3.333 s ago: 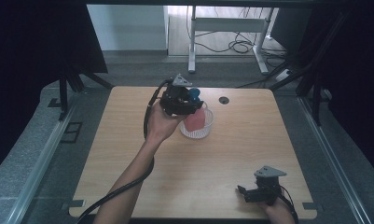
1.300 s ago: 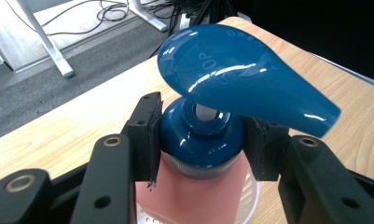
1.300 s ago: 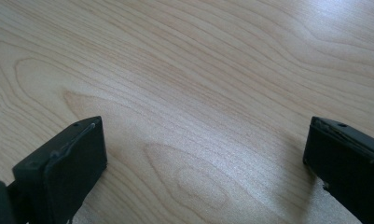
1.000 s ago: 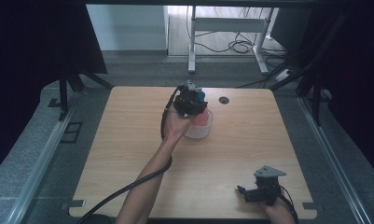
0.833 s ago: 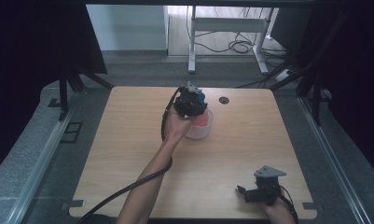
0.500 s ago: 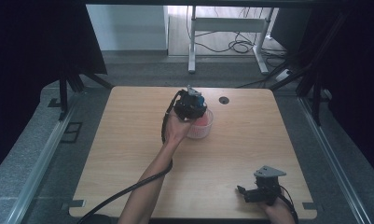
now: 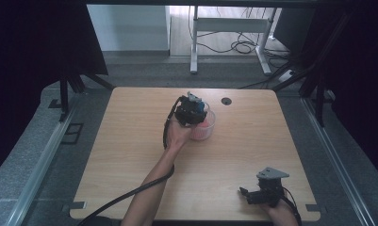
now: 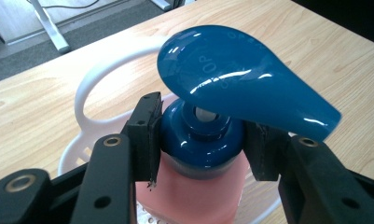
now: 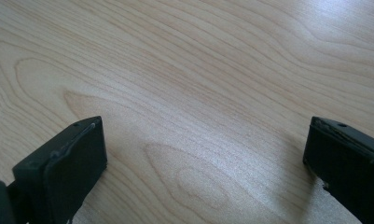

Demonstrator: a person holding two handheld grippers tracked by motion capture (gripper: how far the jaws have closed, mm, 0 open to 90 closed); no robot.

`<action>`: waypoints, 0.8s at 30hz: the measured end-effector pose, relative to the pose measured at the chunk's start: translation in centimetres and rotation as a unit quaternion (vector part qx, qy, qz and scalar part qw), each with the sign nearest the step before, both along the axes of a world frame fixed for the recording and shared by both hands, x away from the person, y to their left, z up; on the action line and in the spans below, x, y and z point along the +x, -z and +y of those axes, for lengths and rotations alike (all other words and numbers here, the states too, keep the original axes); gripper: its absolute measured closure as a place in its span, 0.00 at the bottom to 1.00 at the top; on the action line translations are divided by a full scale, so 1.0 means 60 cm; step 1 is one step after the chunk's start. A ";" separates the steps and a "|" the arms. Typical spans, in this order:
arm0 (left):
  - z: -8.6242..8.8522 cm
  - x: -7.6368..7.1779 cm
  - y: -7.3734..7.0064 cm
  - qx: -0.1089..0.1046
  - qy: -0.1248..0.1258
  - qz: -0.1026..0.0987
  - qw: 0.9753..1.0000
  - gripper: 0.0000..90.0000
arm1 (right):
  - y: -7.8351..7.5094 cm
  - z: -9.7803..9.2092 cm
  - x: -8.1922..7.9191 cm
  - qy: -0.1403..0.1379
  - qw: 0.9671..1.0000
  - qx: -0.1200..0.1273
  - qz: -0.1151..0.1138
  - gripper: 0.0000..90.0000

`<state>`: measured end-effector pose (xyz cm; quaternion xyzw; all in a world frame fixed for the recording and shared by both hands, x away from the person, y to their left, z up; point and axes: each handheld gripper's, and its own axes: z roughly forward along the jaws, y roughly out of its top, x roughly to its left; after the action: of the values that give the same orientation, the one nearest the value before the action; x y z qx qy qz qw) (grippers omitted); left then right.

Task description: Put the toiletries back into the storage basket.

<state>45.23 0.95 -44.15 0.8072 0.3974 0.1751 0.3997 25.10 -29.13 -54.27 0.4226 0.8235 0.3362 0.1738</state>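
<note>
Two black jaws of the left gripper point(image 8: 201, 149) press against opposite sides of the glossy blue collar of a pink pump bottle point(image 8: 198, 196), whose broad blue dispenser head point(image 8: 240, 84) spreads over the middle of the left gripper view with its spout pointing toward the right edge of the frame. The bottle stands upright inside a white plastic basket with a looped handle point(image 8: 89, 88), the handle arching at the upper left of that view. In the high view, the left gripper point(image 7: 192, 112) sits just above the centre of the frame, a little left of the middle, with the basket point(image 7: 209, 126) showing pink just to its right, and the person's left hand point(image 7: 177, 135) and forearm run down to the bottom edge. The right gripper point(image 7: 245, 194) rests on the light wooden table point(image 7: 130, 141) at the lower right of the frame, well apart from the basket. In the right gripper view its jaws stand wide apart over bare wood grain, with nothing between them.
</note>
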 end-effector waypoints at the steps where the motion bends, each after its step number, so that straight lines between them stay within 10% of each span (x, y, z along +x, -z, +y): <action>1: 0.001 0.000 0.001 -0.002 -0.002 0.001 1.000 0.58 | 0.000 0.000 0.000 0.000 1.000 0.000 0.000 0.00; 24: 0.008 0.001 -0.003 -0.006 0.001 0.013 1.000 0.57 | 0.000 0.000 0.000 -0.001 1.000 0.000 0.000 0.00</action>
<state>45.28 1.42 -43.99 0.8076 0.4027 0.1613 0.3995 25.11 -29.12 -54.28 0.4220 0.8239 0.3361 0.1736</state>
